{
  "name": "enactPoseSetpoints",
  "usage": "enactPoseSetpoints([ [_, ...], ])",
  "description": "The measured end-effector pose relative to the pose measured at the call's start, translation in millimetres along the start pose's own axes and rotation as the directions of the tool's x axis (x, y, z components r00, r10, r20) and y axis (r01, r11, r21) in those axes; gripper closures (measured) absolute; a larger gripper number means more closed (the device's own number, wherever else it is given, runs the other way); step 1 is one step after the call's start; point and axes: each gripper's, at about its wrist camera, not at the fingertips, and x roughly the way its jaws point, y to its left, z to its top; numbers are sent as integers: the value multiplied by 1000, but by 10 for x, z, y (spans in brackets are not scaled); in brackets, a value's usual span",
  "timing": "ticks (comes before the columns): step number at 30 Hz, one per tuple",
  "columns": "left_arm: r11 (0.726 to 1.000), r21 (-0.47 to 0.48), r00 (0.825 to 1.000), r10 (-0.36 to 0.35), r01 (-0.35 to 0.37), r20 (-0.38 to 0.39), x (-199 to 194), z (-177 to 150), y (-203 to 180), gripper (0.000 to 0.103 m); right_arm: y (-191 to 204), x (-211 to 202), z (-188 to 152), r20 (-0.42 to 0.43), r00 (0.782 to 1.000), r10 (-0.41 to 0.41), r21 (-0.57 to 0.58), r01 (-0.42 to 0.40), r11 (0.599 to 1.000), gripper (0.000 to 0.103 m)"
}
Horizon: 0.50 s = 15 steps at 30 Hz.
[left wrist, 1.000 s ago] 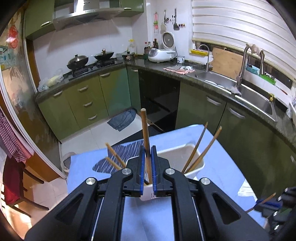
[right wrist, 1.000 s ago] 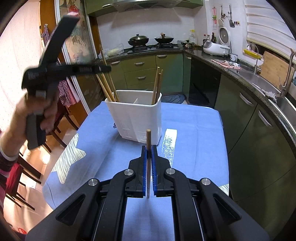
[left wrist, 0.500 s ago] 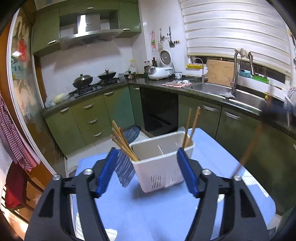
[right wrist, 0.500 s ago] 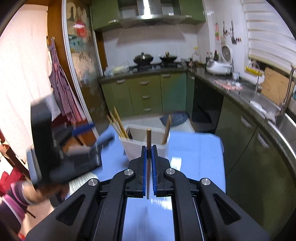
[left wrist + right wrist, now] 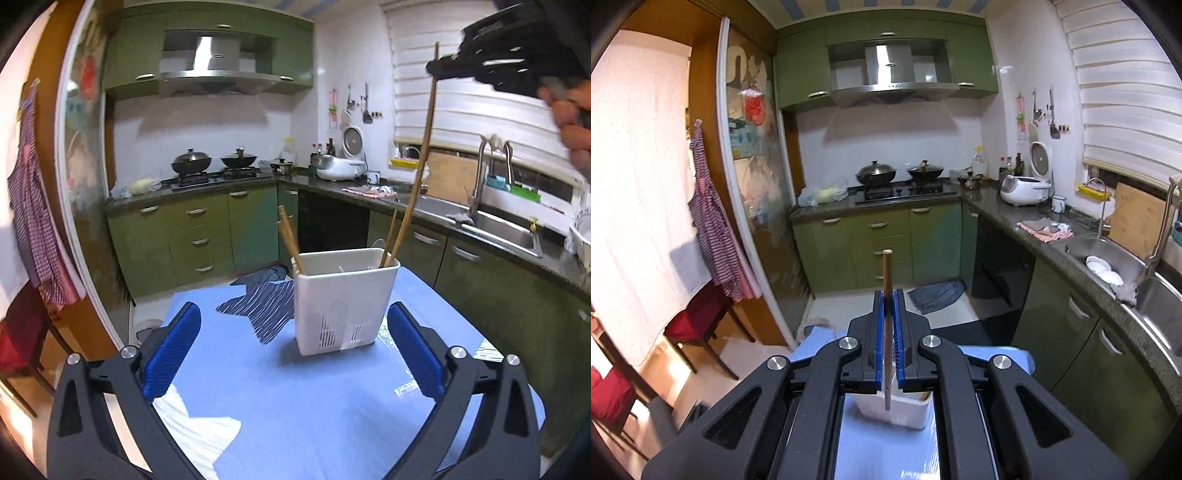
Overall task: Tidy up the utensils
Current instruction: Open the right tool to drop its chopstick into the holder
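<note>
A white utensil caddy (image 5: pixel 345 299) stands on the blue tablecloth (image 5: pixel 295 406). Wooden chopsticks (image 5: pixel 290 238) lean in its left corner and one more chopstick (image 5: pixel 388 236) in its right corner. My left gripper (image 5: pixel 291 354) is open and empty, low in front of the caddy. My right gripper (image 5: pixel 889 295) is shut on a wooden chopstick (image 5: pixel 887 280). In the left wrist view that chopstick (image 5: pixel 417 177) hangs from the right gripper (image 5: pixel 439 70) high above, with its lower end inside the caddy's right corner. The caddy (image 5: pixel 897 406) shows under the right gripper.
A dark striped cloth (image 5: pixel 266 306) lies on the table left of the caddy. Green kitchen cabinets (image 5: pixel 207 236), a stove with two woks (image 5: pixel 214 162) and a sink (image 5: pixel 495 225) ring the room. Red chairs (image 5: pixel 701 317) stand at the left.
My left gripper let its chopstick go into the caddy, opened wide and drew back. My right gripper rose over the caddy and lowered its chopstick's end into the right corner.
</note>
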Motion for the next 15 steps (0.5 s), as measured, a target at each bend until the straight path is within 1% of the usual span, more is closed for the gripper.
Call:
enactPoseSetpoints([
  [4, 999, -27, 999, 44, -43, 17, -132, -81, 106, 7, -69, 350, 22, -31, 999, -36, 12, 37, 999, 97],
  [8, 998, -16, 998, 64, -64, 13, -170, -95, 160, 7, -200, 672, -126, -67, 996, -56, 40, 59, 997, 97],
  [15, 997, -47, 998, 63, -63, -8, -170, -96, 229, 7, -296, 1050, -399, -117, 991, -67, 42, 72, 997, 97],
])
